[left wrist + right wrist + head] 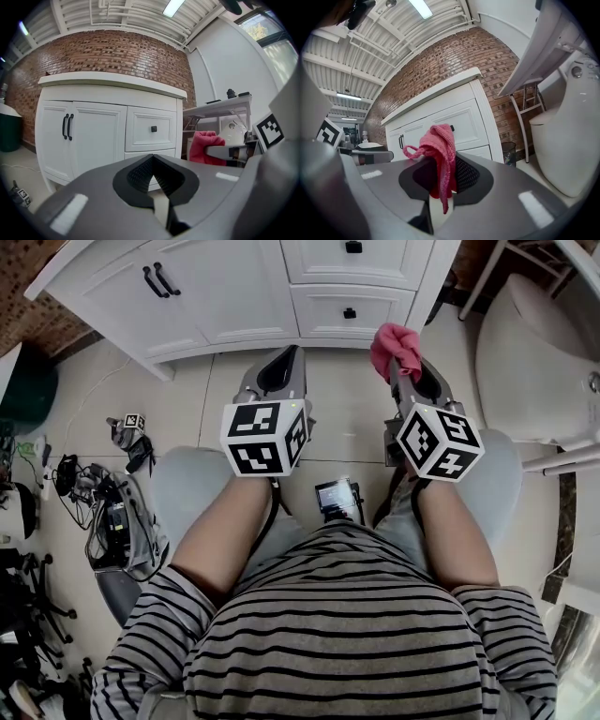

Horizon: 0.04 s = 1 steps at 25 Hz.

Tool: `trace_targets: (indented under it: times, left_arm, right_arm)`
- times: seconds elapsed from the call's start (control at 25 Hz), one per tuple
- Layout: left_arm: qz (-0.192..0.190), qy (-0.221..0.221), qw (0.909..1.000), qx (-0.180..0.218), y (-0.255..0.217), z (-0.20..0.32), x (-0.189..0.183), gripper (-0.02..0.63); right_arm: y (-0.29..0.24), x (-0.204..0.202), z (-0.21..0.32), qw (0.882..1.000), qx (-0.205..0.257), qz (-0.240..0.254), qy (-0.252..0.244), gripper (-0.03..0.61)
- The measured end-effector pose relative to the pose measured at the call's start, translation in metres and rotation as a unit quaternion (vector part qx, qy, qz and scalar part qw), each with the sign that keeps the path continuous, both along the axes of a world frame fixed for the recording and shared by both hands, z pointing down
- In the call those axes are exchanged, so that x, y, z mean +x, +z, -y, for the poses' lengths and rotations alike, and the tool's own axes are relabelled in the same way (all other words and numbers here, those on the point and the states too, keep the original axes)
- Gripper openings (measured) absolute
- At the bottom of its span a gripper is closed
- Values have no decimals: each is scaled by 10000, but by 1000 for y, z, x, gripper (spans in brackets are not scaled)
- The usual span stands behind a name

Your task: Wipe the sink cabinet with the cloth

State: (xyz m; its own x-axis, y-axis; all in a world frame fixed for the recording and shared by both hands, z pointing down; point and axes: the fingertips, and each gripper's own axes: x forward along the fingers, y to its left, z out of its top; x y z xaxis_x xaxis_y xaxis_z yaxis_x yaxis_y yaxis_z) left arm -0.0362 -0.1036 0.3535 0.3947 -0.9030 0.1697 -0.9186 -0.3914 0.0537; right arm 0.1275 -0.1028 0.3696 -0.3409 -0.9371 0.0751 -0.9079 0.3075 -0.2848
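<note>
This is a bathroom mock-up set inside a lab or workshop hall. A white sink cabinet (108,131) with black handles stands against a bare brick wall (117,54), and a white toilet (574,140) sits near it on a pale tiled floor (347,399). Overhead is an industrial ribbed white ceiling (384,51) with tube lights (421,8), and a tangle of cables and electronic gear (94,493) lies on the floor off to one side.

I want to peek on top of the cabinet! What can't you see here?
- Cabinet top: above the camera in both gripper views, cut off by the head view's edge.
- Cloth: part buried between the jaws, right gripper view.
- Floor clutter: too tangled to name, head view.
</note>
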Motion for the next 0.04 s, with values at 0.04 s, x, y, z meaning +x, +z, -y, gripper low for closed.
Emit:
trace_targets:
  times: [0.04]
  left_arm:
    - [18, -11, 10000, -1, 0, 0, -1, 0]
  right_arm:
    - [1, 0, 0, 10000, -3, 5, 3, 72]
